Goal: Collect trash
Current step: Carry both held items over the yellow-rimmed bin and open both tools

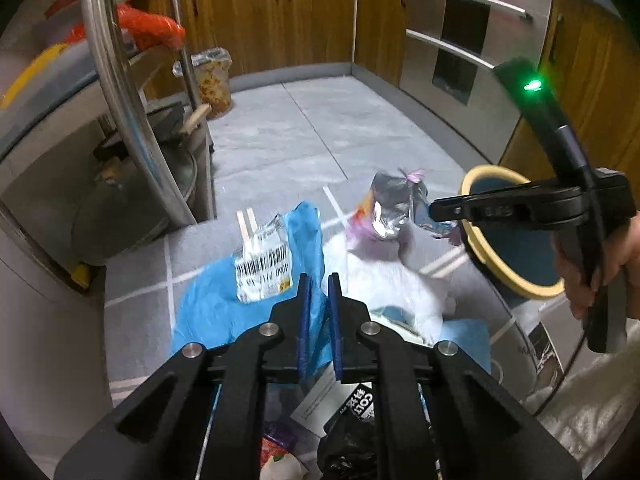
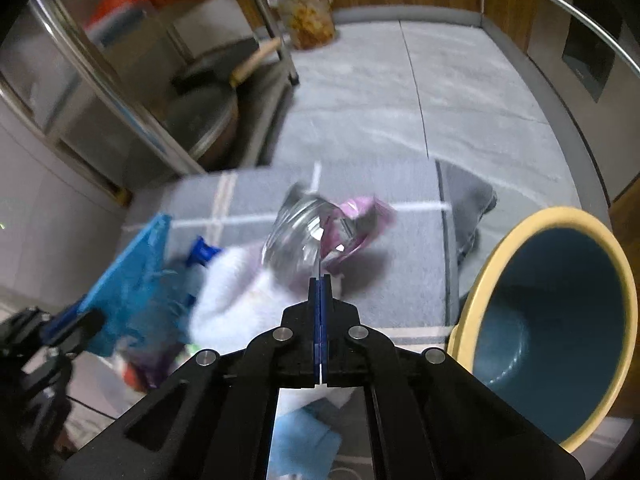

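With the left gripper (image 1: 319,286) pinched on the blue bag (image 1: 208,304) and the right gripper (image 2: 320,285) on the foil wrapper (image 1: 390,204), both left of the bin (image 2: 560,320), lift them together, grips firm, toward its mouth.

Right gripper (image 2: 320,280): fingers (image 2: 326,292) closed flat together on a thin edge of a silver foil wrapper with purple print (image 2: 320,232), raised above a grey mat with pale grid lines (image 2: 400,280). Left of it: white crumpled plastic (image 2: 228,300), blue plastic bag (image 2: 132,276), blurred. Far left edge: left gripper (image 2: 52,336), state unclear. Right: blue bin with yellow rim (image 2: 560,328), tilted, mouth facing the camera. Behind: grey tiled floor (image 2: 360,100), lined bin of yellowish waste (image 2: 308,12), steel rack (image 2: 120,80).
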Available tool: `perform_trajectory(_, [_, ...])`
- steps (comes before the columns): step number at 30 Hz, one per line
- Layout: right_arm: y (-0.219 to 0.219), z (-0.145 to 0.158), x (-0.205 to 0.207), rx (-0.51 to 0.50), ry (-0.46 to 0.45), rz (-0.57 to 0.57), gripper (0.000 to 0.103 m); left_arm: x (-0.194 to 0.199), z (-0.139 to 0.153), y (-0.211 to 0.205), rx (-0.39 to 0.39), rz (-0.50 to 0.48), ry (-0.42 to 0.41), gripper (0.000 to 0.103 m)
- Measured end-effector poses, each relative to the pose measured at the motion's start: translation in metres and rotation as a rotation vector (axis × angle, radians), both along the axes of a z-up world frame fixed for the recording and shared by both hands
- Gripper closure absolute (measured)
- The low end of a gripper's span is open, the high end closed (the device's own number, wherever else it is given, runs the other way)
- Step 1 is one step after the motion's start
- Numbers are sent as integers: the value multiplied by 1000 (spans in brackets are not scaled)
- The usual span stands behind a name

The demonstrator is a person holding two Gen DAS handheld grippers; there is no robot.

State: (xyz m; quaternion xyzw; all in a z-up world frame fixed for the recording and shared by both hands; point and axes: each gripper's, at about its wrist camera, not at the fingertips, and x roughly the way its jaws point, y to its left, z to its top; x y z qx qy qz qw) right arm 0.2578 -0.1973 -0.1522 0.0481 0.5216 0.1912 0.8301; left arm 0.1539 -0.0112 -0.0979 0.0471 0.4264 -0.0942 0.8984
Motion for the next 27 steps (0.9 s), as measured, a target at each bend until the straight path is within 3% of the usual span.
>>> perform_trajectory(6, [-18,56,-24,58,-131,-26,102,-2,25,6,-50,36,-76,95])
perform_trajectory(12, [-52,86,-49,72,-202,-80,102,-5,52,-2,-145,15,-134,95])
perform_trajectory(20, [-111,87,-72,54,-221,-191,102,-16,76,-64,-176,-149,-179,95])
perform_trajectory(27, [-170,57,-59,85,-125,-379,102,0,71,-131,-242,-303,-107,95])
